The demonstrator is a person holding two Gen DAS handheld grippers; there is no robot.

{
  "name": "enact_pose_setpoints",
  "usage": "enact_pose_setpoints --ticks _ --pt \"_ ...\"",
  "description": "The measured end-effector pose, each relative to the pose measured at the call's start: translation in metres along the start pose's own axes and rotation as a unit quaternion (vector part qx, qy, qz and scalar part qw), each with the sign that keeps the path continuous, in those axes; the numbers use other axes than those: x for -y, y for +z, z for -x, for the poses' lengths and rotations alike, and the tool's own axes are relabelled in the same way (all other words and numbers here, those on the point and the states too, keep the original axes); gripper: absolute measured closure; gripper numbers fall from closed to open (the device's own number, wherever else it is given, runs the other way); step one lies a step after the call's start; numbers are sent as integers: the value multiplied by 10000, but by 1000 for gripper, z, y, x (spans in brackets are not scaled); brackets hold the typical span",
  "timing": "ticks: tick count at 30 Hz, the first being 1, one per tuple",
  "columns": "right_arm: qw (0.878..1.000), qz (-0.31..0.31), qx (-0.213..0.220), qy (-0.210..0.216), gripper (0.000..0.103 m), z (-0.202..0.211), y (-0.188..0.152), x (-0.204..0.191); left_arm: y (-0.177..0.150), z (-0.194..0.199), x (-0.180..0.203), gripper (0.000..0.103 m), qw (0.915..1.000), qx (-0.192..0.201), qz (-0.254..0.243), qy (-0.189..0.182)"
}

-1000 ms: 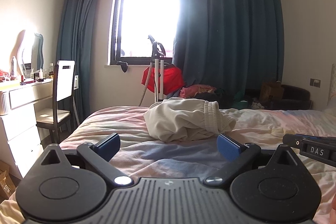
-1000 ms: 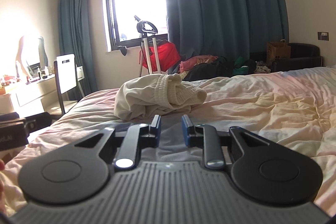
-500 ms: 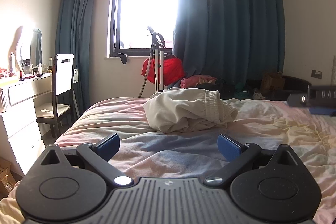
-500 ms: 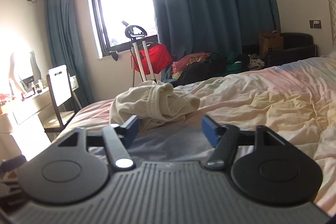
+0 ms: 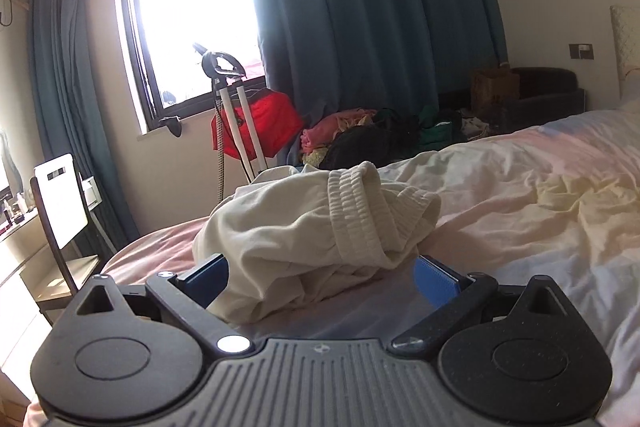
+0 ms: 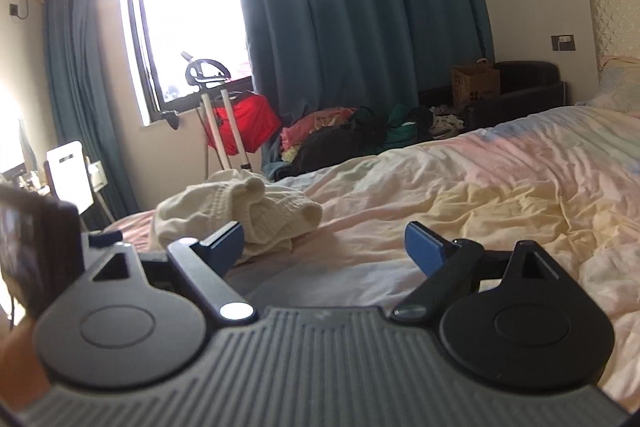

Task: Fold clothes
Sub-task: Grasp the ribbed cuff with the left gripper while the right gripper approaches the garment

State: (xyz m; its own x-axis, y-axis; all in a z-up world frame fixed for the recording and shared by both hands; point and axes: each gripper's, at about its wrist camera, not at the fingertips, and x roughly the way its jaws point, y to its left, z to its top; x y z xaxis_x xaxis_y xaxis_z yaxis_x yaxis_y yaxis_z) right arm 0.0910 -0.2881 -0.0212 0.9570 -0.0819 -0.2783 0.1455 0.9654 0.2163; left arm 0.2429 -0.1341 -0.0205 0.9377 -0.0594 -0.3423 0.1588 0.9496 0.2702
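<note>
A crumpled cream garment [image 5: 316, 227] with a ribbed elastic waistband lies in a heap on the bed [image 5: 520, 195]. My left gripper [image 5: 320, 277] is open, its blue pads on either side of the heap's near edge, close to the cloth. The garment also shows in the right wrist view [image 6: 236, 215], ahead and to the left. My right gripper [image 6: 324, 247] is open and empty over the bedsheet [image 6: 460, 195], to the right of the heap. The left gripper's body [image 6: 40, 239] shows at that view's left edge.
The bed has a wrinkled pastel sheet. Beyond it stand a garment steamer [image 5: 228, 115] with a red board, a pile of clothes [image 5: 360, 139] on the floor, dark curtains, a window, a chair [image 5: 60, 207] and a dark armchair [image 5: 548, 87].
My left gripper has moved forward up to the garment, which now lies between its pads. My right gripper has opened from nearly shut to wide and swung to the right.
</note>
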Motion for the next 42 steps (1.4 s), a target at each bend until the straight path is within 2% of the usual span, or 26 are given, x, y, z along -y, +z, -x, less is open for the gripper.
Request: enact_pose_setpoints --ticks 3,5,10,12,13,14,15,16,18,21,27,31,34,36,39,42 --pt "9993 -17 -238 -282 14 -22 -16 7 27 -72 9 3 9994 -248 130 212" --pt "9989 -168 -381 -227 14 -39 -22 13 41 -117 14 5 9975 -496 321 383" --pt "9970 -464 -574 -228 14 -75 -37 30 53 -199 27 10 9900 -708 283 1189" --pt "9947 -640 -763 -256 15 -89 -46 37 59 -216 26 23 9878 -690 369 1347" --pt "9932 -738 -853 -272 14 -95 -50 40 62 -220 26 38 9875 -682 401 1366" --pt "9920 -824 -924 -265 15 -101 -53 43 65 -221 25 61 9868 -676 461 1400" --pt "9905 -909 -995 -258 15 -106 -56 45 66 -221 23 73 9856 -673 548 1449" --pt "9901 -926 -1037 -187 15 -108 -57 47 65 -217 19 80 9853 -627 640 1458" --pt "9914 -913 -932 -46 15 -100 -56 51 61 -200 8 85 9857 -450 837 1394" --pt "9935 -882 -714 -6 15 -90 -52 56 52 -148 -10 87 9861 -27 995 1329" --pt "9943 -950 -491 -50 14 -69 -43 65 36 -7 -40 88 9847 713 1195 1047" --pt "9977 -622 -253 -4 14 -46 -37 55 17 86 -72 89 9846 818 1419 607" --pt "9994 -281 -171 84 14 -27 -33 43 -1 150 -105 90 9826 933 1530 494" --pt "9997 -128 -144 176 14 -12 -32 36 -12 184 -133 91 9807 904 1664 479" --pt "9989 -6 -241 390 14 3 -30 20 -34 214 -180 91 9807 690 1744 556" --pt "9962 91 -499 702 14 9 -35 0 -64 211 -224 90 9852 -130 1676 347"
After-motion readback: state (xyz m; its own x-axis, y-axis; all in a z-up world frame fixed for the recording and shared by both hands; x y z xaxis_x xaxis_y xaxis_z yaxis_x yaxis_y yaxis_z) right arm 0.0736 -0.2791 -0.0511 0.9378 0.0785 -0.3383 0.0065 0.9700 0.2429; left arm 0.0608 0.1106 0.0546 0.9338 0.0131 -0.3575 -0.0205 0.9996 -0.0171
